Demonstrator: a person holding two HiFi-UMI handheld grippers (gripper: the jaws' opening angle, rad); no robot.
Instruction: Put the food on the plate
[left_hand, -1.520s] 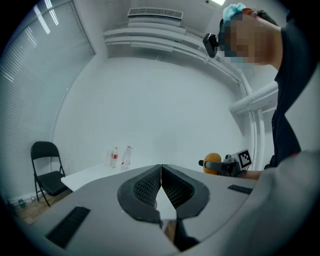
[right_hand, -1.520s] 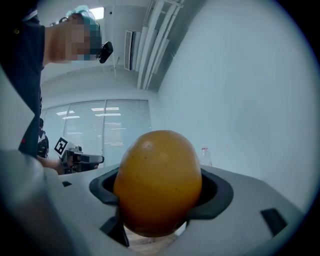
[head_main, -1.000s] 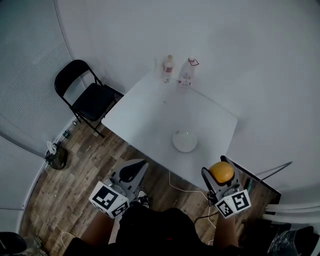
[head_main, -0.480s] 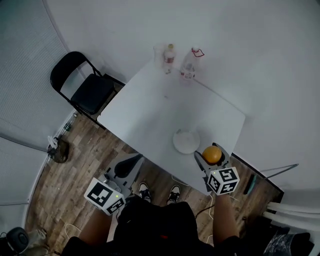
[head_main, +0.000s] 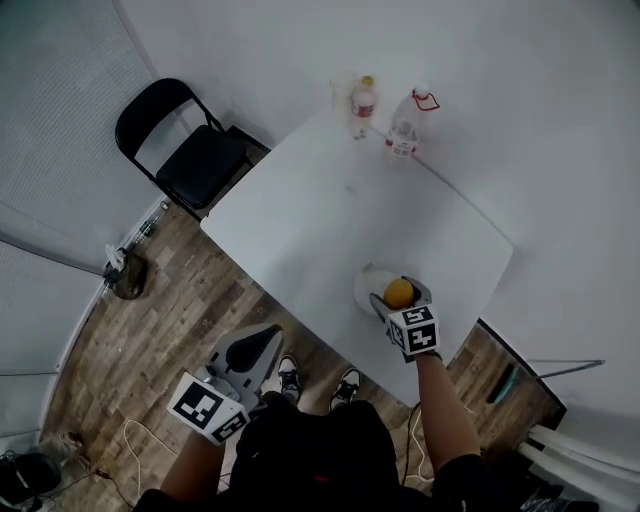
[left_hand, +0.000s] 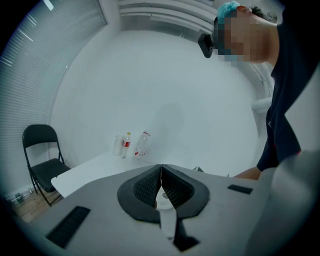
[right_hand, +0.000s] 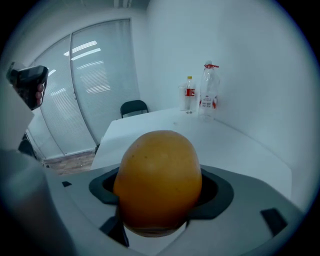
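Observation:
My right gripper (head_main: 399, 296) is shut on an orange (head_main: 398, 292) and holds it over the near edge of the white plate (head_main: 367, 279) on the white table (head_main: 330, 210). In the right gripper view the orange (right_hand: 158, 181) fills the space between the jaws and hides the plate. My left gripper (head_main: 258, 344) hangs off the table's near side, above the wooden floor. Its pads (left_hand: 150, 186) meet with nothing between them, and the left gripper (left_hand: 161, 184) points toward the table.
Two bottles (head_main: 362, 106) (head_main: 405, 128) stand at the table's far corner, with a clear cup beside them in the right gripper view. A black folding chair (head_main: 189, 152) stands left of the table. A bag lies on the floor (head_main: 125, 275) at the left.
My right gripper has carried the orange forward from beyond the table's near corner to above the plate's near edge. The left gripper stayed low on the left.

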